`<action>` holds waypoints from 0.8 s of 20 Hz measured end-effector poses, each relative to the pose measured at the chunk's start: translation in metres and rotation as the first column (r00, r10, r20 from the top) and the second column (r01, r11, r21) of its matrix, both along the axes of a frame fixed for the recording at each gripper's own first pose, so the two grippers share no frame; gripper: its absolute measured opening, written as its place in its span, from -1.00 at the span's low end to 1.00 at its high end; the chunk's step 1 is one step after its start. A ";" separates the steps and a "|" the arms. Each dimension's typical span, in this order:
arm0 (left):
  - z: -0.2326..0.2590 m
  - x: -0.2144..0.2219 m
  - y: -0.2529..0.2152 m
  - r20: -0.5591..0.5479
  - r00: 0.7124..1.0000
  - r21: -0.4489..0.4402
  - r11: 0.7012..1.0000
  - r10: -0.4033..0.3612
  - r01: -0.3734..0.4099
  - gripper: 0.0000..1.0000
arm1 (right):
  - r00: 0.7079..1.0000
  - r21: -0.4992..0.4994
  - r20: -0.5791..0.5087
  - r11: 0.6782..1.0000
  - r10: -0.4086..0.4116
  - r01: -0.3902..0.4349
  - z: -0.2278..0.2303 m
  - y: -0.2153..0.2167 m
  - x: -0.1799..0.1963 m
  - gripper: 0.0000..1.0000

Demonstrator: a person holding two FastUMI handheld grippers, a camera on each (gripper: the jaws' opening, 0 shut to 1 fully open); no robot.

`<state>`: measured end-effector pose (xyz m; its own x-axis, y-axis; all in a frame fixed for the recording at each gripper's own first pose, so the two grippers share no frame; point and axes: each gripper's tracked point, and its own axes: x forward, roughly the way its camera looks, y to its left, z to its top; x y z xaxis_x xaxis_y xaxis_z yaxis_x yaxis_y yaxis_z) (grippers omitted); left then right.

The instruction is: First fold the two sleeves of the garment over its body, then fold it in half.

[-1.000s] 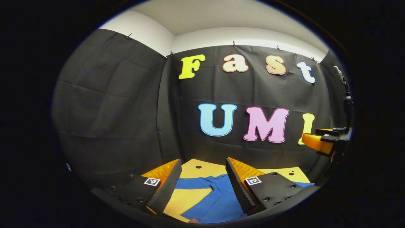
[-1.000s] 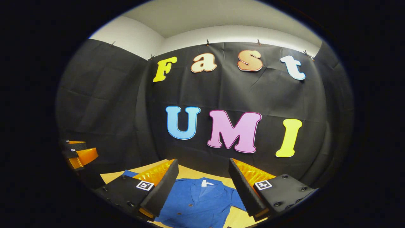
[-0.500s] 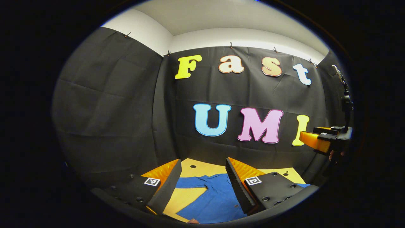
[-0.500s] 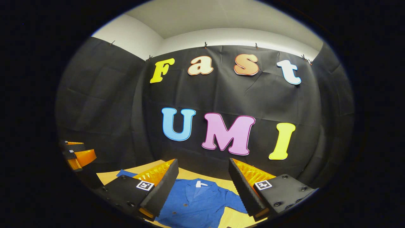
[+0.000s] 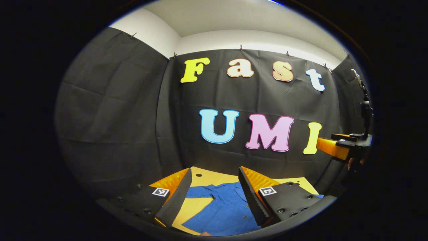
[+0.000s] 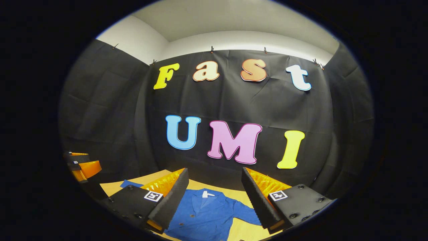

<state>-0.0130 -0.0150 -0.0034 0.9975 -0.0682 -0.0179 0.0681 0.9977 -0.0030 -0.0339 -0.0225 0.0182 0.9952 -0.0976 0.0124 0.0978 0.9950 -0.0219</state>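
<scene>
The tabletop [image 6: 204,184] carries a blue shirt [image 6: 204,217] lying flat and face up, collar toward the booth's back wall and hem toward the person, so its long axis runs away from the person, with both sleeves spread out to the sides. In the left gripper view the shirt [image 5: 220,211] shows with one sleeve [image 5: 200,192] stretched across the tabletop [image 5: 214,174] toward that side. Neither sleeve is folded yet, so the task looks to be at its very start. The left hand-held gripper [image 5: 214,197] is held above the shirt with its jaws wide apart and nothing between them; the right hand-held gripper [image 6: 214,201] is likewise wide open and empty, above the collar area. Judging from here, the main risk is pinching more than the sleeve: a grab that catches the body cloth too would drag the whole shirt askew. A grip too near the cuff could let the sleeve twist and land crooked.
</scene>
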 end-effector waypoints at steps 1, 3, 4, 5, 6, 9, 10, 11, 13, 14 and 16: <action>0.002 0.001 -0.002 0.004 1.000 0.002 1.000 -0.009 0.009 0.59 | 1.000 0.002 0.001 1.000 -0.005 0.005 0.000 -0.002 -0.001 0.92; 0.003 0.001 -0.004 0.011 1.000 0.009 1.000 -0.019 0.019 0.59 | 1.000 0.003 0.000 1.000 -0.013 0.013 0.001 -0.004 0.000 0.92; 0.005 0.000 -0.006 0.015 1.000 0.009 1.000 -0.025 0.025 0.59 | 1.000 0.006 0.001 1.000 -0.013 0.013 0.002 -0.004 0.001 0.92; 0.005 -0.001 -0.006 0.016 1.000 0.008 1.000 -0.027 0.027 0.59 | 1.000 0.007 0.002 1.000 -0.013 0.013 0.003 -0.003 0.002 0.92; 0.005 -0.001 -0.005 0.016 1.000 0.009 1.000 -0.026 0.026 0.59 | 1.000 0.006 0.003 1.000 -0.012 0.012 0.002 -0.002 0.003 0.92; 0.006 0.000 0.002 0.017 1.000 0.006 1.000 -0.014 0.014 0.59 | 1.000 0.003 0.001 1.000 0.002 -0.002 0.000 0.006 0.004 0.92; 0.005 -0.001 0.004 0.017 1.000 0.006 1.000 -0.010 0.009 0.59 | 1.000 0.002 0.001 1.000 0.006 -0.006 0.001 0.009 0.005 0.93; 0.006 -0.001 0.006 0.017 1.000 0.005 1.000 -0.004 0.004 0.59 | 1.000 0.001 0.002 1.000 0.009 -0.009 0.001 0.010 0.006 0.93; 0.006 -0.002 0.010 0.017 1.000 0.003 1.000 0.007 -0.007 0.59 | 1.000 0.003 0.002 1.000 0.013 -0.013 0.000 0.013 0.008 0.93; 0.006 -0.002 0.012 0.016 1.000 0.001 1.000 0.011 -0.011 0.59 | 1.000 0.005 0.002 1.000 0.013 -0.013 -0.001 0.014 0.008 0.92; 0.005 -0.001 0.013 0.016 1.000 -0.001 1.000 0.014 -0.014 0.59 | 1.000 0.008 -0.002 1.000 0.013 -0.013 -0.003 0.014 0.009 0.92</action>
<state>-0.0144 -0.0016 0.0013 0.9985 -0.0546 -0.0017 0.0546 0.9985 -0.0025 -0.0248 -0.0082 0.0151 0.9964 -0.0847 0.0098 0.0848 0.9963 -0.0144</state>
